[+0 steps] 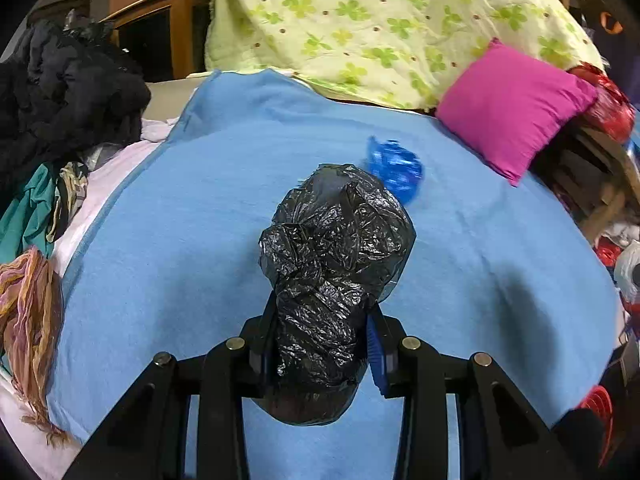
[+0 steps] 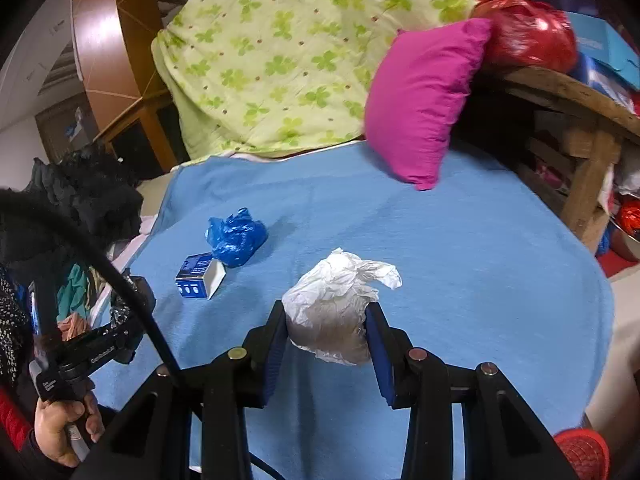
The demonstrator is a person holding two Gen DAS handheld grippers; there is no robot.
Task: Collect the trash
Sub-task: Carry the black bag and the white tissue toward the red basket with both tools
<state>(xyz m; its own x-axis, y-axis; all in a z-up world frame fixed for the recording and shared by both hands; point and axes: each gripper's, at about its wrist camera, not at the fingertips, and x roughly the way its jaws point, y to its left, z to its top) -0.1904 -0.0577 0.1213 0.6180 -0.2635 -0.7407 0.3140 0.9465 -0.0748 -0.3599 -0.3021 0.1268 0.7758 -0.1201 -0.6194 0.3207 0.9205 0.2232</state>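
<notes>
Grip check: my left gripper [image 1: 320, 360] clamps black bag [image 1: 334, 256]; my right gripper [image 2: 326, 340] clamps white wad [image 2: 334, 308], both above blanket [image 2: 460, 260]. Keep squeeze firm w/ both. Blue wad [image 2: 236, 236] & box [image 2: 200, 276] remain on blanket.

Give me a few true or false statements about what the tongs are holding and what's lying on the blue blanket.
1. The left tongs grip a crumpled black plastic bag. True.
2. The right tongs are empty. False: they clamp a white paper wad.
3. A blue plastic wad lies on the blue blanket. True.
4. The small box is red. False: it is blue and white.
5. The pillow is green. False: it is magenta.
</notes>
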